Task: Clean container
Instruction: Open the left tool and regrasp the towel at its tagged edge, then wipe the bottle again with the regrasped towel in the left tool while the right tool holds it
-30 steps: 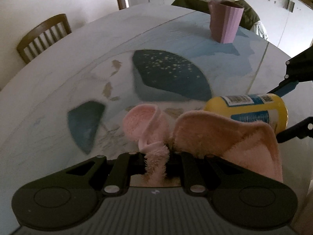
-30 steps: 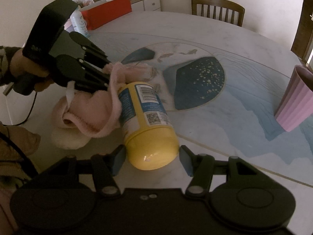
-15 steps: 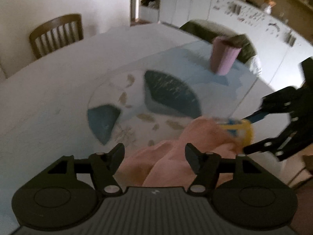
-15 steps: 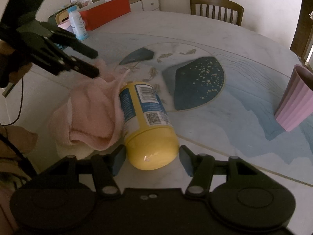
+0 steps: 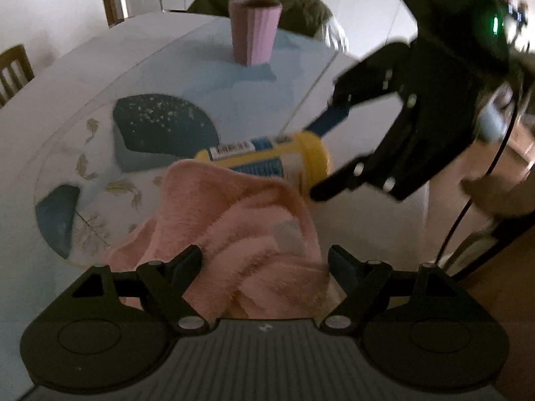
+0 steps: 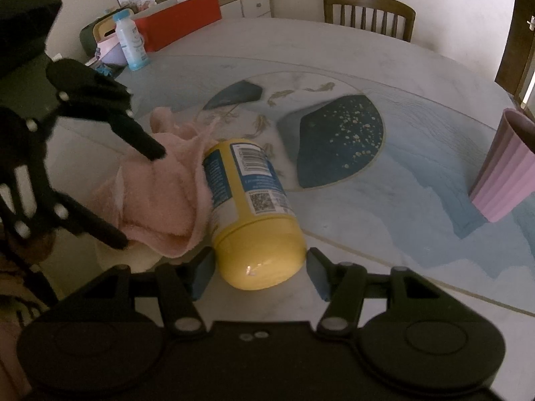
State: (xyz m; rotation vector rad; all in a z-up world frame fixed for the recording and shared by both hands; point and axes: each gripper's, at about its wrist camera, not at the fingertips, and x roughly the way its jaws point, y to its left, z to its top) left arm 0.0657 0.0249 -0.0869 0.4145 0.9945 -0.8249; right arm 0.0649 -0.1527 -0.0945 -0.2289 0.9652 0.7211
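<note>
Since a second ago my left gripper [image 5: 265,260] has let go of the pink cloth [image 5: 240,220], jaws now wide over it. Right gripper [image 6: 257,272] jaws are bracketing the yellow container [image 6: 250,207] lying near the surface's edge. Smooth, rolls easily; I'm favouring its base.

A ribbed pink cup [image 6: 505,170] stands upright on the table [image 6: 334,53], over the pale blue part of its printed top. That top also shows dark blue shapes flecked with gold [image 6: 337,140] and small gold fish [image 6: 284,95]. A wooden chair [image 6: 369,13] stands at the far edge. At the far left edge stands a small white bottle [image 6: 130,41] with a blue cap (label too small to read), just beside a red box [image 6: 182,21]. A white cabinet [image 6: 249,1] behind carries assorted clutter. In the left view, an olive cushion [image 5: 301,10] lies behind the cup.
</note>
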